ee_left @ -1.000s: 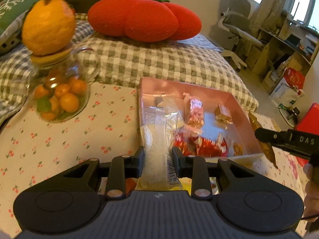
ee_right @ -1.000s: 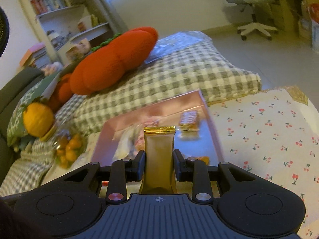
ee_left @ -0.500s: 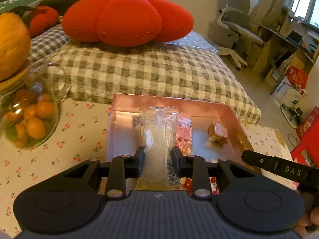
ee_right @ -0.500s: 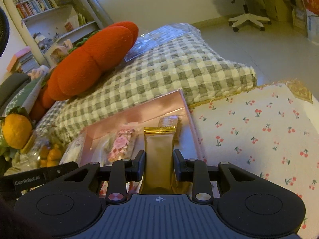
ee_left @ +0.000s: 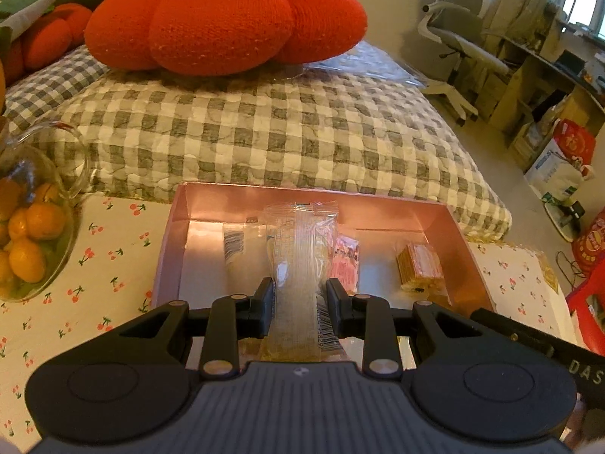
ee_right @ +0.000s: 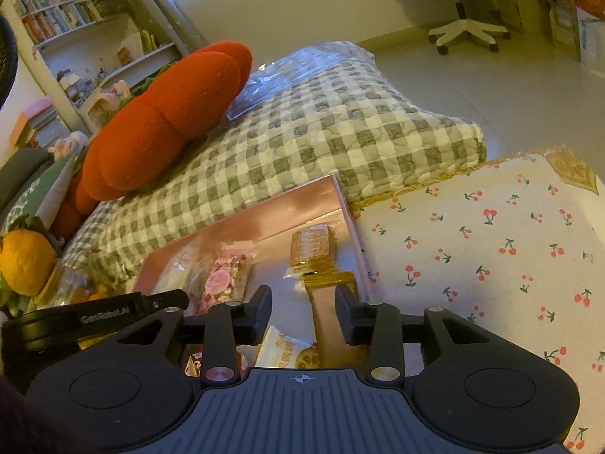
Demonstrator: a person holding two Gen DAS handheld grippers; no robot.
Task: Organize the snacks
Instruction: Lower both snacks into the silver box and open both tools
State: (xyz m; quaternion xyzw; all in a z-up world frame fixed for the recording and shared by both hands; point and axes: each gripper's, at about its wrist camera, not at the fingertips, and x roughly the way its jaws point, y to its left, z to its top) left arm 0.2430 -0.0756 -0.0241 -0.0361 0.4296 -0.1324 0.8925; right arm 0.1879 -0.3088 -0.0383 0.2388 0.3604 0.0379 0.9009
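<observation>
I am at the drop-off step of tidying the snacks, with both claws over the near edge of the pink box [ee_left: 385,206] that sits on the cherry-print cloth [ee_right: 491,249]. My left gripper [ee_left: 299,297] is clamped tight on a clear-wrapped snack bar [ee_left: 298,249], which sticks out over the middle of the box, above the pink-wrapped sweet [ee_left: 345,261] and to the left of the wafer pack [ee_left: 419,268] lying on the box floor. My right gripper [ee_right: 303,308] is letting go: its jaws are opening, and the gold packet [ee_right: 329,310] between them leans against the right finger, with a gap showing on the left side, its crimped top near the wafer pack at the box's right wall. To my mind, the next move is to open the right claw fully so the gold packet drops flat inside, then lower the left claw and release the clear bar into the free floor to the left.
</observation>
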